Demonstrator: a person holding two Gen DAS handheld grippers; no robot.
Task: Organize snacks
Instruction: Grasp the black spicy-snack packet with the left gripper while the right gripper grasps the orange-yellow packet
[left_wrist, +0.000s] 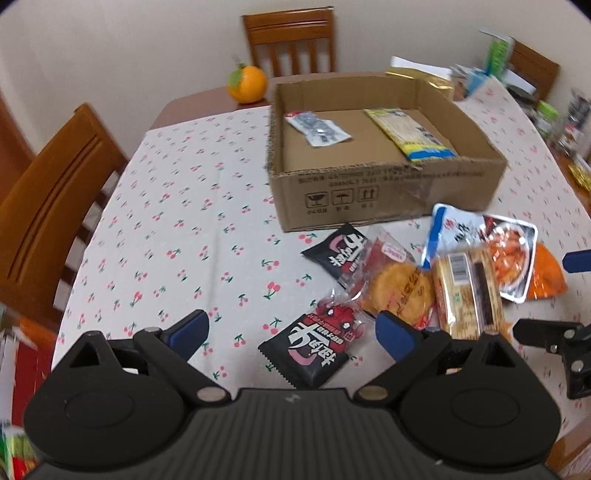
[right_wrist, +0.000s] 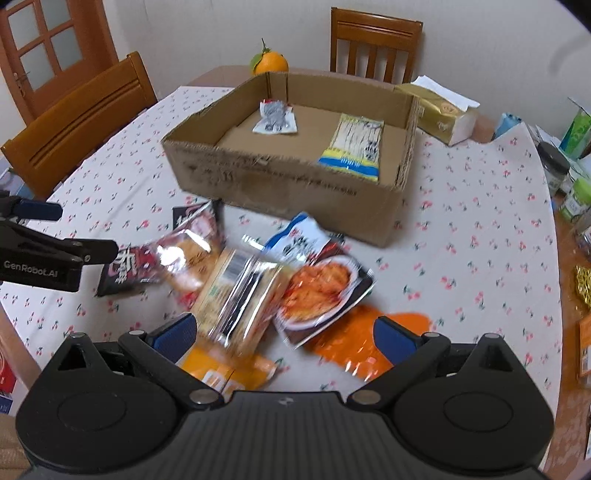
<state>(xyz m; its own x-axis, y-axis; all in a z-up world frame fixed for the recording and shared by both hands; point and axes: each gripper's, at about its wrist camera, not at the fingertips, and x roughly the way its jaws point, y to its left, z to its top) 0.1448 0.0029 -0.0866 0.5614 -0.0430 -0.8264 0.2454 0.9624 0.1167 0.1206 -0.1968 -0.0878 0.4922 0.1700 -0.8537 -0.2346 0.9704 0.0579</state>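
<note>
An open cardboard box (left_wrist: 384, 192) (right_wrist: 280, 188) stands on the cherry-print tablecloth; inside lie a small silver packet (left_wrist: 317, 127) (right_wrist: 275, 118) and a yellow-blue noodle packet (left_wrist: 413, 134) (right_wrist: 356, 147). In front of it lies a pile of snack packets: a black packet (left_wrist: 314, 354), another black one (left_wrist: 340, 249), a clear cracker packet (left_wrist: 399, 284) (right_wrist: 192, 254), a tan packet (left_wrist: 465, 295) (right_wrist: 240, 295), a kimchi-picture packet (left_wrist: 509, 254) (right_wrist: 321, 291) and orange packets (right_wrist: 354, 339). My left gripper (left_wrist: 291, 334) is open, just above the near black packet. My right gripper (right_wrist: 284, 336) is open over the pile.
An orange (left_wrist: 246, 84) (right_wrist: 269, 62) sits behind the box. A tissue pack (right_wrist: 443, 110) and jars and cartons (right_wrist: 561, 166) crowd the right side. Wooden chairs (left_wrist: 48, 206) (right_wrist: 373, 44) stand around the table.
</note>
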